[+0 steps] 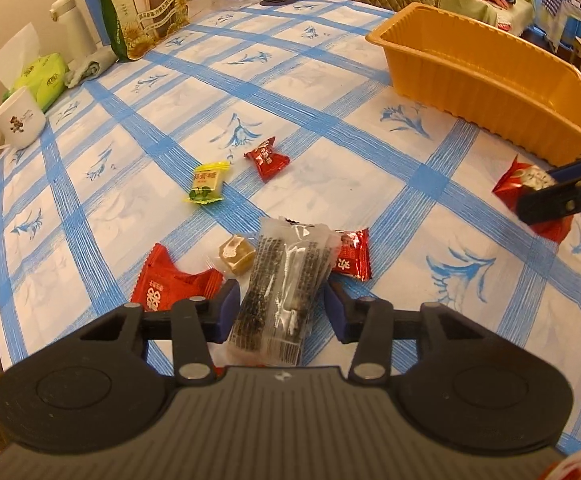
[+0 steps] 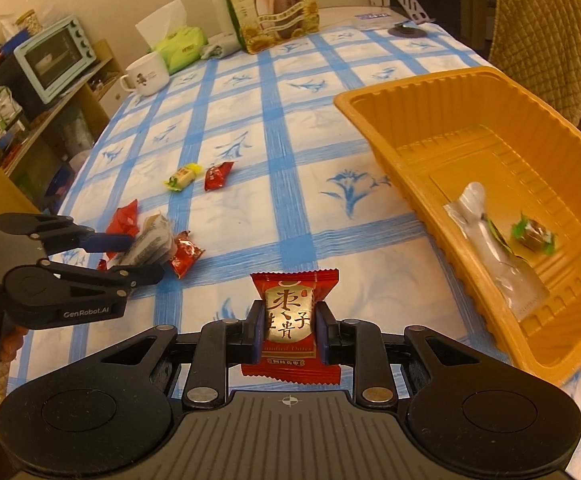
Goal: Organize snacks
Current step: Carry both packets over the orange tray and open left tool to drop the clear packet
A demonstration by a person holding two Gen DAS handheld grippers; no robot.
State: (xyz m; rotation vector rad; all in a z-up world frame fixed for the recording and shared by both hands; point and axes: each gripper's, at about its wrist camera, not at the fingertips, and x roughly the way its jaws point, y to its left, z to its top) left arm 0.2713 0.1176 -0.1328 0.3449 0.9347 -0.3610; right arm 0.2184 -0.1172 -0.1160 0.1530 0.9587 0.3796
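Observation:
My left gripper (image 1: 282, 308) is shut on a clear packet of dark snack bars (image 1: 286, 280), its blue pads against both long edges, low over the tablecloth. Around it lie two red packets (image 1: 166, 284) (image 1: 352, 258) and a brown cube candy (image 1: 236, 254). Farther off are a yellow candy (image 1: 206, 184) and a red candy (image 1: 267, 159). My right gripper (image 2: 288, 332) is shut on a red date candy (image 2: 290, 320), held above the table left of the orange tray (image 2: 410, 168). In the tray lie a clear white packet (image 2: 490, 248) and a green-wrapped candy (image 2: 534, 234).
At the table's far end stand a big sunflower seed bag (image 2: 274, 4), a white mug (image 2: 146, 76), a green tissue pack (image 2: 180, 46) and a white flask (image 1: 72, 20). A padded chair (image 2: 546, 40) is behind the tray. A shelf with a toaster oven (image 2: 54, 60) is on the left.

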